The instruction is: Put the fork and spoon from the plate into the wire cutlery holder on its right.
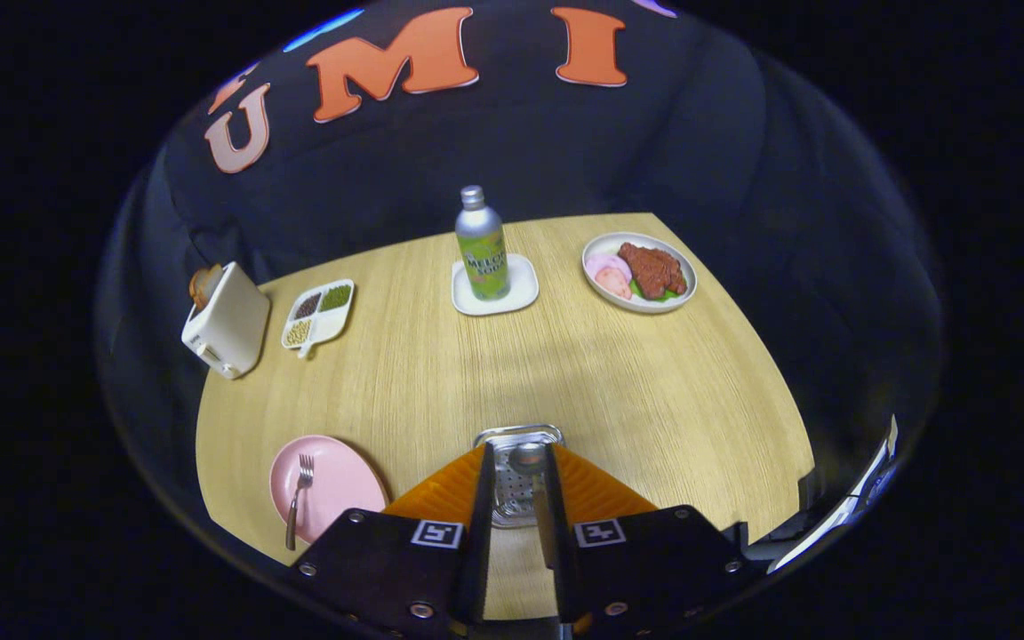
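Observation:
My gripper (pixel 519 455) is shut on the spoon (pixel 530 460). Its bowl points forward between the fingertips and its handle runs back along the right finger. The spoon hangs right over the metal cutlery holder (pixel 517 436), whose rim and perforated bottom show between and just beyond the fingers. The fork (pixel 298 500) lies on the pink plate (pixel 339 484), left of the holder and beside my left finger, tines pointing away from me.
On the wooden table (pixel 636 382) beyond the holder stand a soda bottle (pixel 482 244) on a white coaster, a plate of food (pixel 639 272) at the far right, a divided dish (pixel 317 316) of beans and a white toaster (pixel 226 322) at the far left.

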